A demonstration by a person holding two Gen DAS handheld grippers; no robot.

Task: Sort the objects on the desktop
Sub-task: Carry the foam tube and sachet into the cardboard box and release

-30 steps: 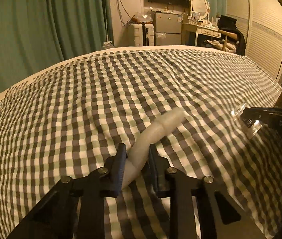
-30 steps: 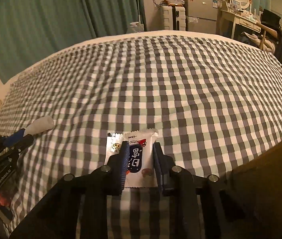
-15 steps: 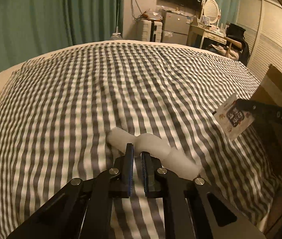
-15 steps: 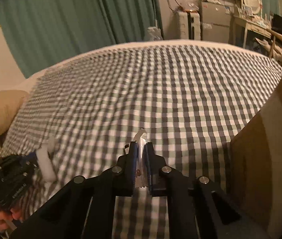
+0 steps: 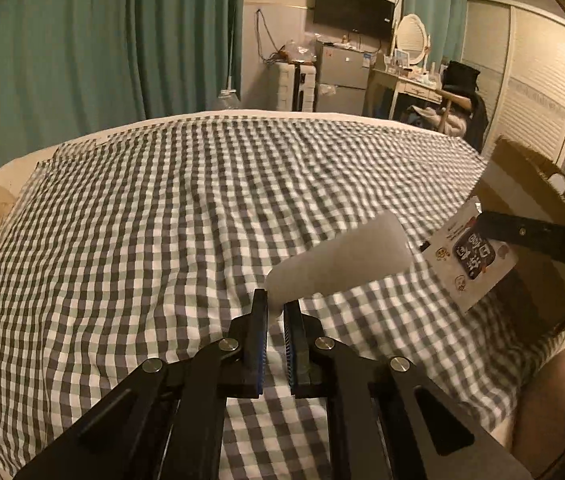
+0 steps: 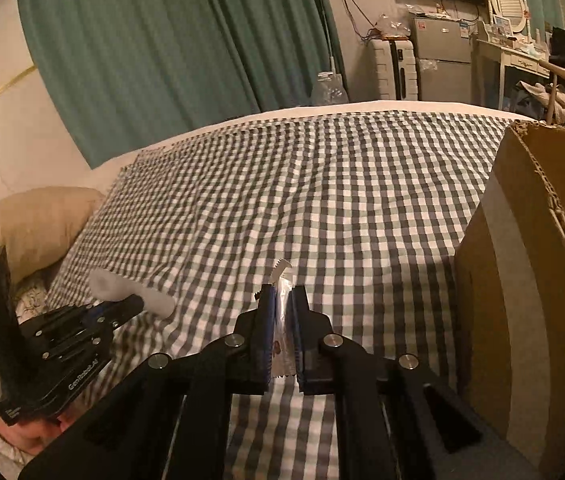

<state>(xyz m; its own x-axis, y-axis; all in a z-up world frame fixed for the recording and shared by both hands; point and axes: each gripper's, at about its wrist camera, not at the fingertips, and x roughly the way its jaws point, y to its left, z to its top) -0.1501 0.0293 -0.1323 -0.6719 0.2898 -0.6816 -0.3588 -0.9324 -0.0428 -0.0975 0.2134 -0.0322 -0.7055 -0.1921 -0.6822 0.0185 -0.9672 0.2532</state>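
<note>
Grippers both loaded, held above a checked bed cover (image 5: pixel 162 240). L gripper (image 5: pixel 275 308): jaws nearly together, pinching the end of a white squashy roll (image 5: pixel 342 264), prob. foam or rolled tissue, hard to tell w/ the blur. Roll sticks out up and to the right, clear of the cover. In the right wrist view the same roll (image 6: pixel 130 290) shows at lower left, held crosswise in the L gripper (image 6: pixel 122 304), w/ a bit of the person's hand under it.

R gripper (image 6: pixel 282 304): jaws pressed on a thin snack packet (image 6: pixel 281 320), edge-on betw. the pads, its serrated top poking above the fingertips. From the left wrist view the packet (image 5: pixel 470 260) hangs flat, printed face showing, just in front of a cardboard box (image 5: pixel 530 188). Box (image 6: pixel 522 280) stands open at the right, on the cover's edge, near the R gripper. Pillow (image 6: pixel 30 224) at far left.
</note>
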